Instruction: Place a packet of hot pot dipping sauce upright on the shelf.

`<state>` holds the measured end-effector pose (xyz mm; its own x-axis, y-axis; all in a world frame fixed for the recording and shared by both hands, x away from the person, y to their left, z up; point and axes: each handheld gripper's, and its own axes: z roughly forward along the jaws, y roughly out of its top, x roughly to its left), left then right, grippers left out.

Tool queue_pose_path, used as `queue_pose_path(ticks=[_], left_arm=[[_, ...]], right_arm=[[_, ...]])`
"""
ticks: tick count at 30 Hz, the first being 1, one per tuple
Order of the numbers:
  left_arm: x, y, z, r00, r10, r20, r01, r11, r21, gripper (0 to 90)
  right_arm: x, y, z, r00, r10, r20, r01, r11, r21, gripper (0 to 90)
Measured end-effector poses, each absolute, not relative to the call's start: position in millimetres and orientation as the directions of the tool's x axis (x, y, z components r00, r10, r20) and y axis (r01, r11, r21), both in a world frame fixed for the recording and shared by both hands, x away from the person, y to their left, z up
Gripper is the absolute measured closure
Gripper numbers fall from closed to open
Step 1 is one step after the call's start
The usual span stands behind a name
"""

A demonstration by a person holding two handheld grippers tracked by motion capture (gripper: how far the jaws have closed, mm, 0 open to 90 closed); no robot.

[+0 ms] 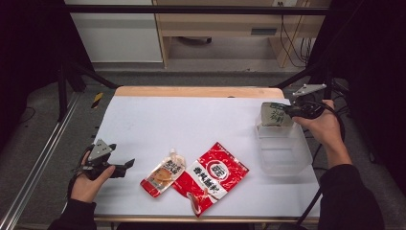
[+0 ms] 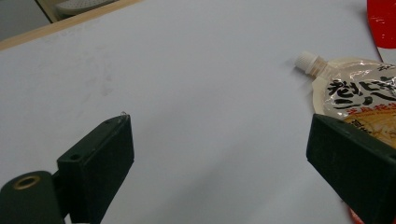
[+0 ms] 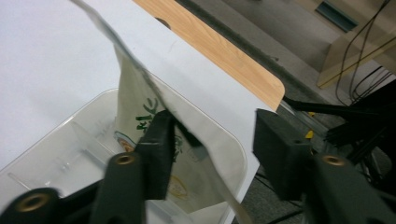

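Pale green-printed pouch (image 1: 275,115) sits at the right of the high view, tilted over the far end of the clear plastic tub (image 1: 287,160), its lower part already inside the tub's rim. In the right gripper view the right gripper (image 3: 210,140) has its jaws spread apart; the pouch leans against the left jaw while the right jaw stands clear of it, so nothing is pinching it. The main risk, as I judge it, is that the pouch, standing nearly upright against the tub's end wall, tips outward over the rim and lands on the white table (image 1: 191,120) or off its right edge, which lies just beside the tub. Pulling the jaws back carelessly could also drag the pouch out, since it rests on one jaw. At the lower left of the high view the left gripper (image 1: 125,167) hovers with jaws wide apart and nothing between them, near the spouted pouch (image 1: 163,176) and the red packet (image 1: 215,175) at lower centre; a hasty reach there could push the spouted pouch rather than grasp it.
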<state>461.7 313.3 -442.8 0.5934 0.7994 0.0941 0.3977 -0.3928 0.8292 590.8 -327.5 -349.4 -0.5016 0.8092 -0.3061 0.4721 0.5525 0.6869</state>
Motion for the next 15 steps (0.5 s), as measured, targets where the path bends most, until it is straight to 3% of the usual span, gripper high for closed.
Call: queue_pose_path(ticks=[2,15], left_arm=[[461.7,313.6,-442.6,0.594,0.799,0.094,0.398,-0.394,0.829,7.7],[461.5,314.6,-441.9,0.593,0.8,0.093,0.396,-0.39,0.831,7.7]], right_arm=[[588.2,-327.0,-348.7,-0.49,0.813,-0.315,0.471,0.551,0.688,39.5],[574.0,-319.2,-352.8,-0.504,0.804,-0.315,0.469,0.561,0.682,27.2]])
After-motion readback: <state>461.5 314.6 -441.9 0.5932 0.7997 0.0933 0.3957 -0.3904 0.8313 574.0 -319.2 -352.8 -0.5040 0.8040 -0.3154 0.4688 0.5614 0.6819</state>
